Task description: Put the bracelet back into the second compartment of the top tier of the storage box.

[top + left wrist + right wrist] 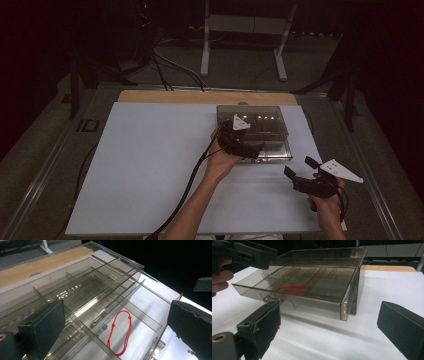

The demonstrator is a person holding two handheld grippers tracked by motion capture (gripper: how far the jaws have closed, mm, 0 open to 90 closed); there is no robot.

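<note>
A smoky clear plastic organizer box point(265, 125) stands at the right back of the white board, with its divided drawer point(312, 302) pulled out. A red cord loop point(113, 325) lies flat in one drawer compartment, also visible as the red cord point(292, 288) through the drawer wall. My left gripper point(252, 149) hovers over the drawer's front, its jaws open and apart from the cord, with nothing between them point(115, 307). My right gripper point(299, 167) rests to the right of and nearer than the box, open and empty point(329, 312).
The white board point(150, 165) covers most of the table, with a wooden strip point(200, 97) along its far edge. A white metal stand point(245, 30) and cables point(165, 65) lie on the floor beyond. The left gripper's cable point(190, 180) trails toward the near edge.
</note>
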